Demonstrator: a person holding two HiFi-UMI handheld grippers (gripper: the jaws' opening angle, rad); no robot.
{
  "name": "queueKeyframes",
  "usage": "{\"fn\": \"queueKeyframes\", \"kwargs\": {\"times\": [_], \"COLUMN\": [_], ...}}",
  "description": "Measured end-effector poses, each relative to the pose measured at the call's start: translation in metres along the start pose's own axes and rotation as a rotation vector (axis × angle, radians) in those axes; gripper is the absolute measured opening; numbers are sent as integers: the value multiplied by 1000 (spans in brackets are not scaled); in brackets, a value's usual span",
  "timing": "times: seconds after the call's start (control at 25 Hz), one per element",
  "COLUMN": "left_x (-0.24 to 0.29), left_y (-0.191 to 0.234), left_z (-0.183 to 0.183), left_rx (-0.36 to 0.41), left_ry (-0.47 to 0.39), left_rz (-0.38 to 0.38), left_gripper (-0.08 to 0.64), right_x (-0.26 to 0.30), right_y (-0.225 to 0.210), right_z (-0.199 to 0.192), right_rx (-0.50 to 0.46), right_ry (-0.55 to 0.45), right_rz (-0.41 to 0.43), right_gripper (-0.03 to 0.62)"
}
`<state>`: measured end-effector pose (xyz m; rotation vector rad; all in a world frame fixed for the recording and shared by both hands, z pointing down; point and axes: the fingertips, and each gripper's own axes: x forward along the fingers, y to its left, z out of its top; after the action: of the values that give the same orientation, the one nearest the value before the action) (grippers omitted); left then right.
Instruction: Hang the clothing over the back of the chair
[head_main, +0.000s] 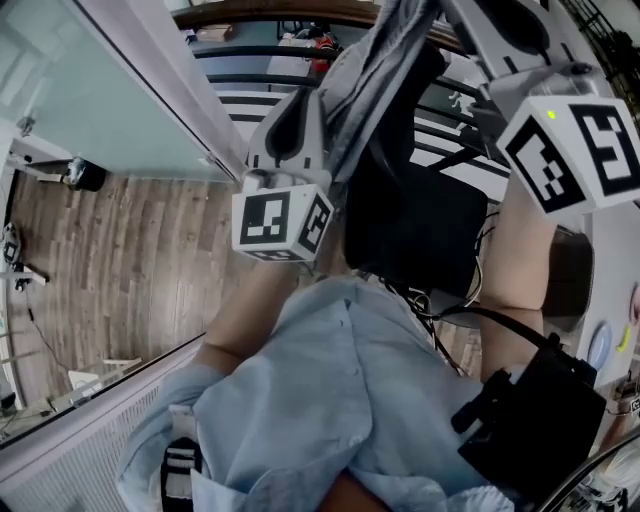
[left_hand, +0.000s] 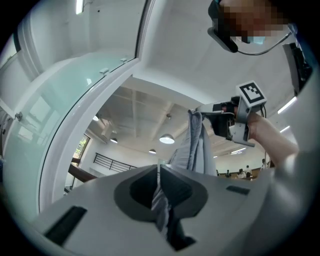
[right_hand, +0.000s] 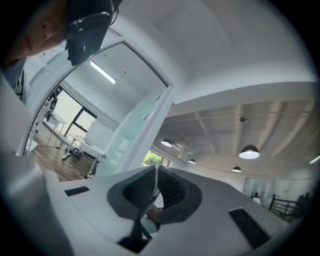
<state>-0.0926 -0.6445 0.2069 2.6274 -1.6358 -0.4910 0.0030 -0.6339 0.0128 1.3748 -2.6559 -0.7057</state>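
A grey striped garment (head_main: 372, 78) hangs stretched between my two grippers, above a black chair (head_main: 415, 215). In the head view my left gripper (head_main: 318, 100) rises at centre left, its marker cube below it, shut on the garment's lower edge. My right gripper (head_main: 452, 18) is at the top right and holds the upper end. In the left gripper view the cloth (left_hand: 161, 205) is pinched in the shut left gripper (left_hand: 159, 169) and runs up to the right gripper (left_hand: 201, 115). In the right gripper view, that gripper (right_hand: 156, 169) is shut on a thin fold of cloth (right_hand: 150, 189).
A glass partition (head_main: 90, 90) with a white frame runs along the left, with wooden floor (head_main: 120, 260) below it. My light blue shirt (head_main: 330, 400) and a black pouch (head_main: 535, 415) fill the bottom. Cables (head_main: 425, 305) hang beside the chair.
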Motion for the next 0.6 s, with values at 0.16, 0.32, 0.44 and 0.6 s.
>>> {"fn": "queueKeyframes", "kwargs": {"times": [0.16, 0.32, 0.44, 0.6], "left_x": [7, 8, 7, 1], "left_y": [-19, -38, -50, -61], "left_z": [-1, 1, -2, -8], "left_rx": [1, 9, 14, 22], "left_ry": [-9, -8, 4, 25], "left_rz": [-38, -68, -77, -75], "left_gripper": [23, 23, 23, 23], "right_x": [-50, -111, -150, -175], "right_y": [-67, -127, -152, -141], "right_z": [3, -29, -73, -148], "right_rx": [-24, 16, 69, 168], "right_ry": [-6, 57, 131, 202], "right_rz": [-171, -349, -440, -444], "right_gripper": [28, 28, 28, 28]}}
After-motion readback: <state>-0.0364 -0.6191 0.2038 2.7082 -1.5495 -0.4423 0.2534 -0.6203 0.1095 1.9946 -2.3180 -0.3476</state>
